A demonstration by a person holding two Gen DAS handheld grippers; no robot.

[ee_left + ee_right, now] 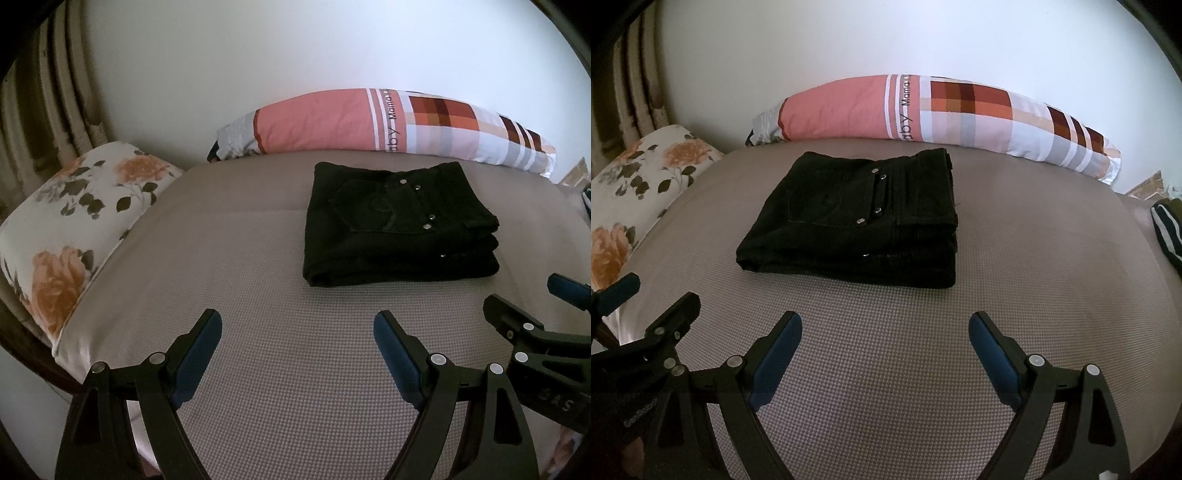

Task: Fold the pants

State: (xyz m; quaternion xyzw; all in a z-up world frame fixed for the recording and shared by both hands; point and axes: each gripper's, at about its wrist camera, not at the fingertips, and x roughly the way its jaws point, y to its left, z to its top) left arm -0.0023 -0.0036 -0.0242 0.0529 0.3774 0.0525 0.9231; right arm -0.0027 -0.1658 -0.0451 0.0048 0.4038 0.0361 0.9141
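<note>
Progress: the black pants (400, 225) are lying as a compact rectangular stack of several layers, edges roughly squared, so the folding is looking finished; I am judging that nothing is left except perhaps a tidy-up.
Left hand-held gripper (297, 334): it is hovering over bare bed (240, 280), jaws spread wide, holding nothing; the pants are sitting at about 1 o'clock from it, well apart.
Right hand-held gripper (884, 334): it is also gaping wide and carrying nothing; the pants are sitting at about 11 o'clock, near but not touching.
Surroundings: a flowered pillow (74, 229) is lying at 9 o'clock, a striped pillow (388, 125) at 12 o'clock behind the pants.
</note>
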